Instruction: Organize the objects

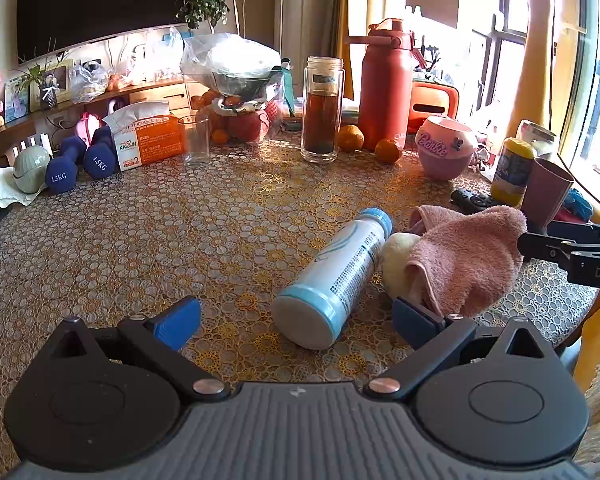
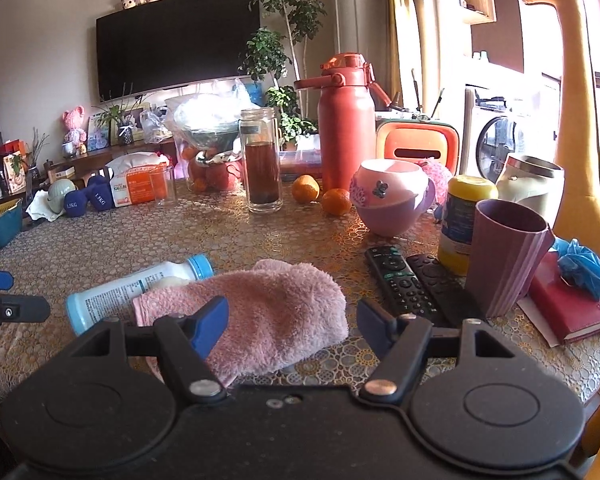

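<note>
A white bottle with a blue cap [image 1: 336, 272] lies on its side on the patterned table, its base toward me. My left gripper [image 1: 296, 320] is open and empty, its blue fingers either side of the bottle's base. A pink towel [image 1: 464, 256] lies crumpled to the bottle's right, partly over a pale round object [image 1: 398, 260]. In the right wrist view the towel [image 2: 268, 312] lies just ahead of my open, empty right gripper [image 2: 292, 324], with the bottle [image 2: 136, 288] behind it to the left.
Two black remotes [image 2: 416, 284], a purple cup [image 2: 504, 256], a yellow-lidded jar [image 2: 460, 220] and a red book [image 2: 572, 308] crowd the right. A pink Barbie bowl [image 1: 444, 148], oranges, a tea jar [image 1: 322, 108], a red flask [image 1: 386, 84], a glass, a tissue box and dumbbells [image 1: 80, 160] line the back.
</note>
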